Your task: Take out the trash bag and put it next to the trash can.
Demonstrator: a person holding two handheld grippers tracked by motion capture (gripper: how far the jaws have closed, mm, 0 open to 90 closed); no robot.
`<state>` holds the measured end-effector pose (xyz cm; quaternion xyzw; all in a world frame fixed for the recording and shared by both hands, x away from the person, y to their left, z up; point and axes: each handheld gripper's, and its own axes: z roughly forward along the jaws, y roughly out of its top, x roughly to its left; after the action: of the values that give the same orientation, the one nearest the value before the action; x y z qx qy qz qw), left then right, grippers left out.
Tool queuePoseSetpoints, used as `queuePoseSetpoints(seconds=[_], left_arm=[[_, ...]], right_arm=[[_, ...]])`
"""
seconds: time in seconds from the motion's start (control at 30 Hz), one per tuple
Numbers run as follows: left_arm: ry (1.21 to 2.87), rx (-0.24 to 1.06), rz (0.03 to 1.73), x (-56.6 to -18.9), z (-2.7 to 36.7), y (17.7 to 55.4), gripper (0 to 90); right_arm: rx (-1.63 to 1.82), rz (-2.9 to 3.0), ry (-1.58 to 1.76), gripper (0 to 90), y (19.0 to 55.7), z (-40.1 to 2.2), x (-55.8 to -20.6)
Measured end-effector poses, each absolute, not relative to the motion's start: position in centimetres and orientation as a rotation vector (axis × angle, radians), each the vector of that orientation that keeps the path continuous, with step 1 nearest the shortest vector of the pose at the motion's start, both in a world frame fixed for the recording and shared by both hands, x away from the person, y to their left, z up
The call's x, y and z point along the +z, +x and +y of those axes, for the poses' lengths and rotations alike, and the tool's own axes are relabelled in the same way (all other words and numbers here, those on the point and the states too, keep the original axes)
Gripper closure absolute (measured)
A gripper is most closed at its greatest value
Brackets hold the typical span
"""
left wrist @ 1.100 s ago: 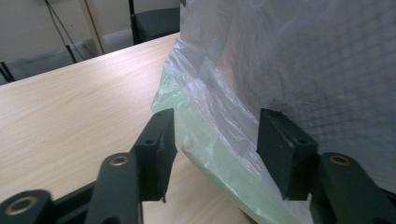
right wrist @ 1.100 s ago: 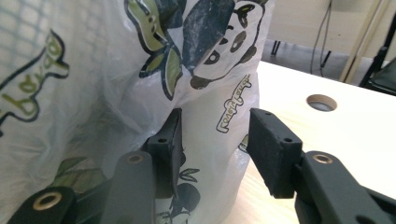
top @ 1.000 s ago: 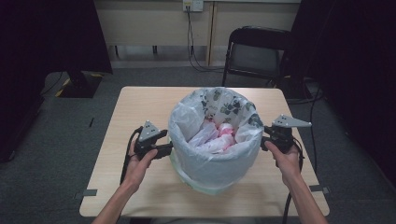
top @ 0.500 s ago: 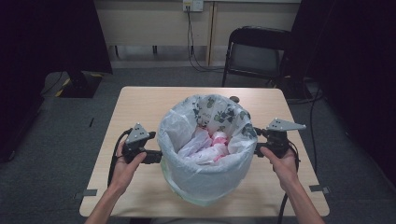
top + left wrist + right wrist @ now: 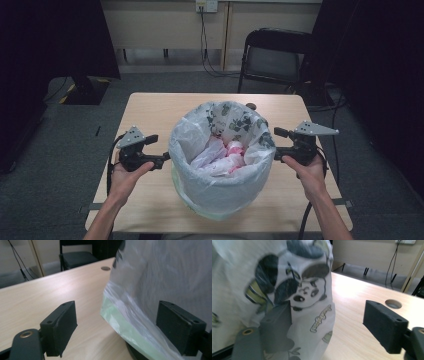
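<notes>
While bin (image 5: 220,200) stands mid-desk (image 5: 150,107), white bag (image 5: 200,165) lines it, patterned rim folded over top, pink and white rubbish inside. Left gripper (image 5: 162,161) at bag's left flank, right gripper (image 5: 276,143) at right flank. Fingers of both just been opening, now apart; bag edge between left pair, unpinched. Step looks like release after seating liner. Next move likely needs fresh grip on rim.
</notes>
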<state>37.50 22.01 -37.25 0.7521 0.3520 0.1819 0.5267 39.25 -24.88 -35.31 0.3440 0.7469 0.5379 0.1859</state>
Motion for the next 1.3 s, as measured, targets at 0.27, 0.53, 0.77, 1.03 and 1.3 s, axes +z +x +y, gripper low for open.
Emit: queuePoseSetpoints(seconds=[0.27,0.53,0.77,1.03,1.3], left_arm=[[1.738,0.483,0.81,-34.5,22.4,36.6,17.0],[1.62,0.463,0.679,-29.4,23.6,35.5,33.0],[1.653,0.415,0.539,-26.8,20.4,35.3,16.8],[1.742,0.369,0.537,-28.3,18.5,36.6,26.0],[1.727,0.405,0.535,-28.6,19.6,36.8,68.6]], right_arm=[[1.619,1.989,1.003,36.2,39.5,-26.3,-33.1],[1.737,1.935,0.918,37.3,38.7,-26.4,-29.0],[1.819,1.98,0.795,31.4,37.6,-24.1,-26.9],[1.814,2.068,0.674,28.9,35.7,-21.3,-26.5],[1.801,2.12,0.628,27.5,35.6,-19.3,-26.2]])
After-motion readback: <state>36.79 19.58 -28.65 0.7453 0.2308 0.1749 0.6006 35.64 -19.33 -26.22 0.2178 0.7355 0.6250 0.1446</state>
